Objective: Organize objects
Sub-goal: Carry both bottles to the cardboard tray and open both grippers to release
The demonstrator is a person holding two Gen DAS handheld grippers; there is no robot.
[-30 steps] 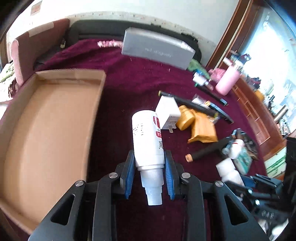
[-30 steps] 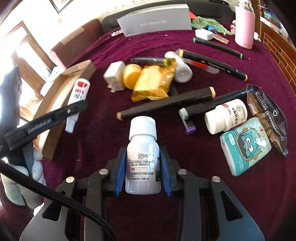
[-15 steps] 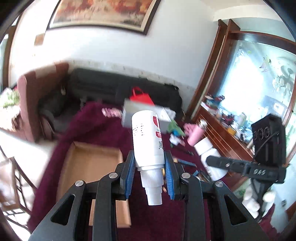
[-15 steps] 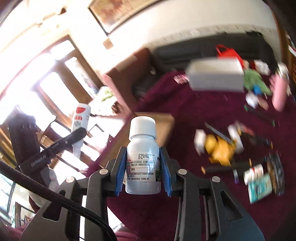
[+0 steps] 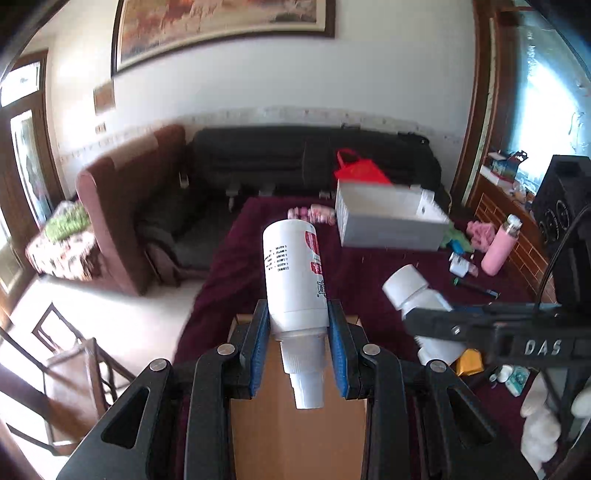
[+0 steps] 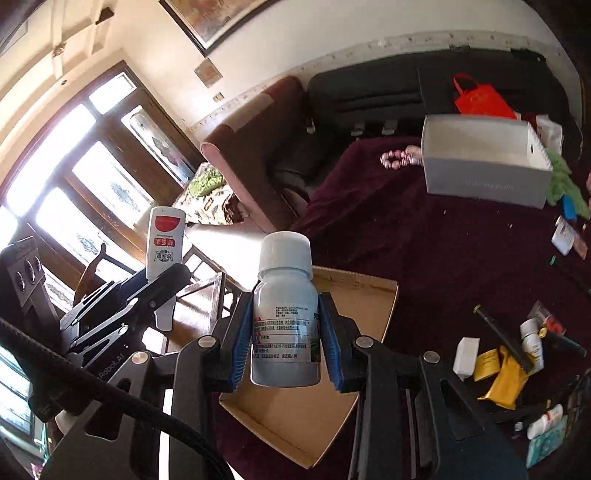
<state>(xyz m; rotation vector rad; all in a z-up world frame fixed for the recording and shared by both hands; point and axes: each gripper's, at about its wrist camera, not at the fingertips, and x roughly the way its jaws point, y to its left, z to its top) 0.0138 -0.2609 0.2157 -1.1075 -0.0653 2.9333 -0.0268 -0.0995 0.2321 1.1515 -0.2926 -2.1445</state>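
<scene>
Maroon cloth covers the desk (image 6: pixel 424 236), and my cardboard box (image 6: pixel 354 295) on it looks empty as far as I can see, so sorting has barely begun. Most clutter sits well apart at the far right, unsorted. Above the box, my left tool (image 5: pixel 300 350) grips a spray bottle (image 5: pixel 295 273) and my right tool (image 6: pixel 285 345) clamps a white pill bottle (image 6: pixel 285 310); neither is dropped in yet.

Home living room: black sofa (image 5: pixel 314 162) against wall ahead of claw, framed painting (image 5: pixel 221 26) above, brown armchair (image 5: pixel 125 199) ahead-left, maroon-clothed table (image 6: pixel 424 251) below.
</scene>
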